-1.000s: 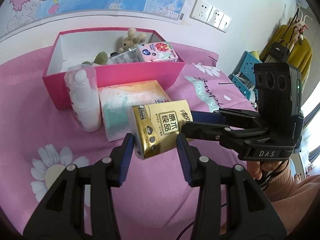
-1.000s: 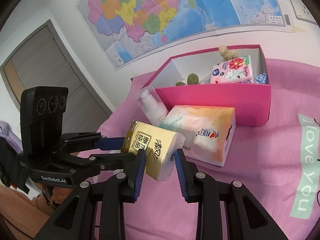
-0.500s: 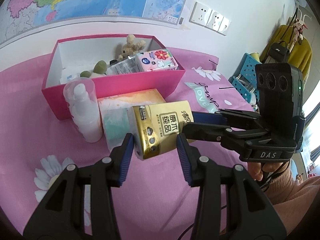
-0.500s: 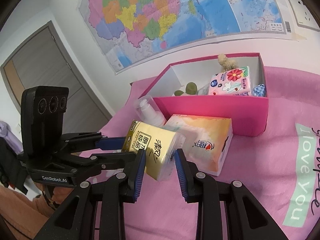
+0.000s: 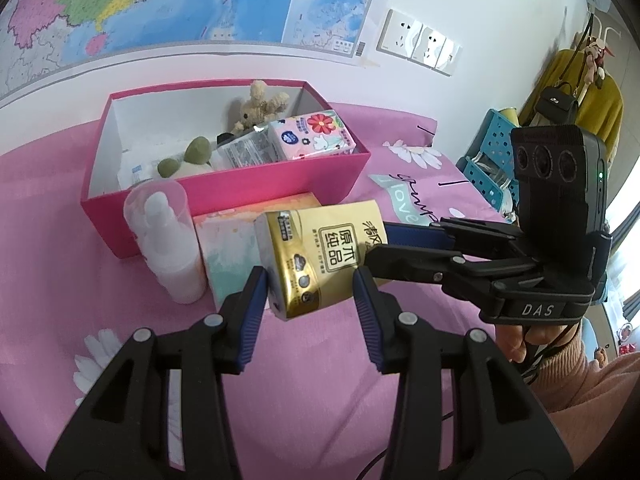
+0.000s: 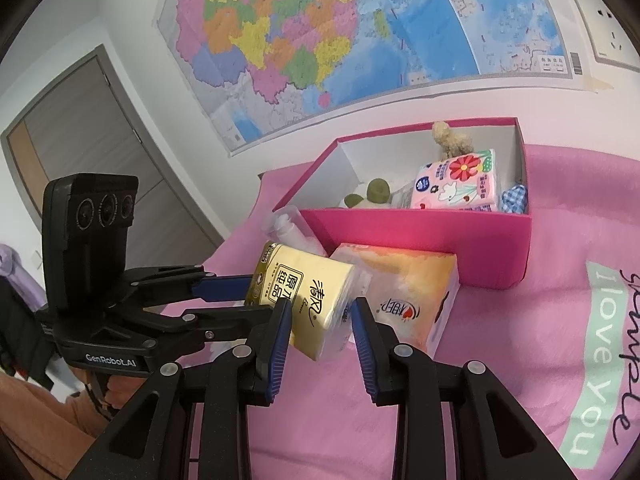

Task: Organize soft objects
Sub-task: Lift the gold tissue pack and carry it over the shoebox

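Observation:
A gold tissue pack hangs just above the pink bedspread, gripped from both ends. My left gripper is shut on its near end, blue pads pressed to both sides. From the right, my right gripper is shut on the pack's other end. In the right wrist view the same gold pack sits between the right gripper's pads, and the left gripper grips it from the left. Behind stands the open pink box holding a floral tissue pack, a plush toy and a green soft toy.
An orange and teal tissue pack lies against the box's front wall. A white pump bottle with a clear cap stands to its left. A wall with a map rises behind the box. A blue crate stands off the bed, right.
Both grippers keep their hold on the gold pack. The box and the items before it have slid slightly lower in both views.

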`<action>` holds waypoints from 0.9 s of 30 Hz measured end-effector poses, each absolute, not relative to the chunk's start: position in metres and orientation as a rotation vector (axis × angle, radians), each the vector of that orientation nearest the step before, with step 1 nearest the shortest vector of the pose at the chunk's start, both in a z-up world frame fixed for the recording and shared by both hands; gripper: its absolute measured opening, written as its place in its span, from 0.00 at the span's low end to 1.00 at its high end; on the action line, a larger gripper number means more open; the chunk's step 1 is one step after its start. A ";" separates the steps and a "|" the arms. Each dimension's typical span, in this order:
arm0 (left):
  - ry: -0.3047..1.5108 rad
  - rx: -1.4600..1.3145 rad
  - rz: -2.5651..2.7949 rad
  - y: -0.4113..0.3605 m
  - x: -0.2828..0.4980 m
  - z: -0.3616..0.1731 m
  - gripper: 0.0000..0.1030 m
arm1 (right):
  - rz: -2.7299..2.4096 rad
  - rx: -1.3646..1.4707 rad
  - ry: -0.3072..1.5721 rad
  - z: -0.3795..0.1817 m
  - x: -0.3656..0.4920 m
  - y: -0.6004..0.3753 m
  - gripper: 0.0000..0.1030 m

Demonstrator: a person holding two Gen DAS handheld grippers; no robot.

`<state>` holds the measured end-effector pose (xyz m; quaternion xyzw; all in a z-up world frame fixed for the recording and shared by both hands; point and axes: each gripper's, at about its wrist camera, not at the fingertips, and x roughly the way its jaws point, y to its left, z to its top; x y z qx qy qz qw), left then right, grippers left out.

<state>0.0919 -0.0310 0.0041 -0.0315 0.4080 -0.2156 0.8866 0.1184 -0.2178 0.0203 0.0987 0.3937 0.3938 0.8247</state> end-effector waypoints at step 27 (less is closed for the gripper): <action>0.823 -0.060 -0.432 -0.028 0.113 0.013 0.44 | 0.846 0.195 0.798 0.030 0.142 -0.215 0.31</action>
